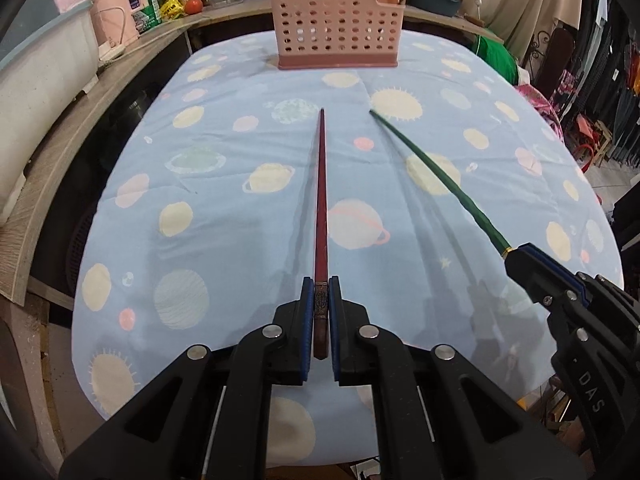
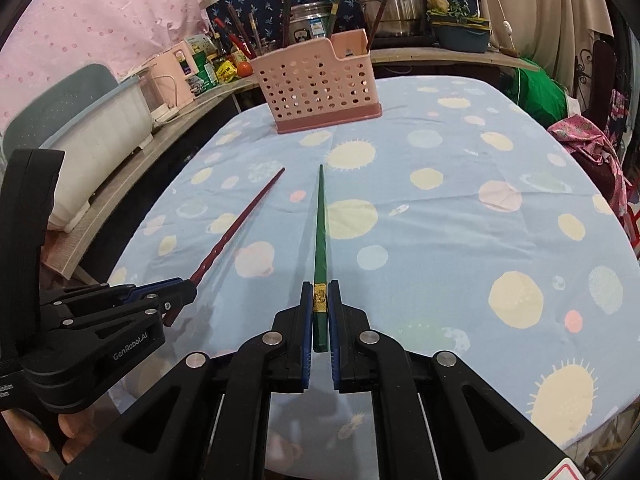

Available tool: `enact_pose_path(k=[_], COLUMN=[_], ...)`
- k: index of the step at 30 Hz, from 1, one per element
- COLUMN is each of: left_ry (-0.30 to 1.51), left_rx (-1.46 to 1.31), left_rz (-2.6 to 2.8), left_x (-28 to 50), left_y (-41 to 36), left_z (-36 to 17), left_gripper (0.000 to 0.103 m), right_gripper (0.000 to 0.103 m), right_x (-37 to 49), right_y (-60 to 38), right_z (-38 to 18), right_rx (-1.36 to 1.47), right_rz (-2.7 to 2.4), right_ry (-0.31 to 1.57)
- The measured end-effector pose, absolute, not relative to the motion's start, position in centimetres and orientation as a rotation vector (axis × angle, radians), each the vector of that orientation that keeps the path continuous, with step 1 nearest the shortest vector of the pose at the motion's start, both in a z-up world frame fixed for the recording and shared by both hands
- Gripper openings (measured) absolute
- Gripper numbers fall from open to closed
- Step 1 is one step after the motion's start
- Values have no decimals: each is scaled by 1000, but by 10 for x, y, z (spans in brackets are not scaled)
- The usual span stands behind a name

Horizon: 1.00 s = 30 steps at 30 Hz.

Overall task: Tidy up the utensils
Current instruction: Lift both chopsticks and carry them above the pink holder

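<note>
With both jaws clenched, left gripper (image 1: 320,300) on a slim dark-red chopstick (image 1: 321,208), right gripper (image 2: 320,300) on a green one (image 2: 320,232), carrying toward the far perforated pink plastic caddy (image 1: 336,36) on the planet-print table (image 1: 240,220). Next, probably: tipping each tapered stick upright over its open top.

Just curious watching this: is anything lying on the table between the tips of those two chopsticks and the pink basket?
Nothing: from the red chopstick and green chopstick to the pink basket, both wrist views show only bare planet-print tablecloth.
</note>
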<state>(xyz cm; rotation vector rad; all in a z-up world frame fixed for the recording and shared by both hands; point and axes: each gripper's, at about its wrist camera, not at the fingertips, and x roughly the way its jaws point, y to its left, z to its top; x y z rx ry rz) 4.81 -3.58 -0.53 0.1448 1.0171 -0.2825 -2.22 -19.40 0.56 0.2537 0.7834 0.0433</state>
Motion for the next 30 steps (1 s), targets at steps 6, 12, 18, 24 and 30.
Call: enact_pose_path(k=[6,12,18,24,30], left_ry=[966,902,843,779,719], left_rx=[90,28,-27,-64,-71], left_rz=[-293,-293,-301,-303,-300], left_x=[51,61,78,98,122], left_y=[-28,-18,-11,-9,-9], left_z=[30,68,102,132,160], left_gripper=[7,7,7,7,7], right_gripper=[7,7,7,7,7], right_x=[-19,-9,11,33,57], right_y=[-205,-217,-224,-227,-237], right_z=[46,81,104,120,135], right_rx=[284,296,315,311,330], right_rz=[44,43,57,56,59], right_ry=[690,612,560,522,490])
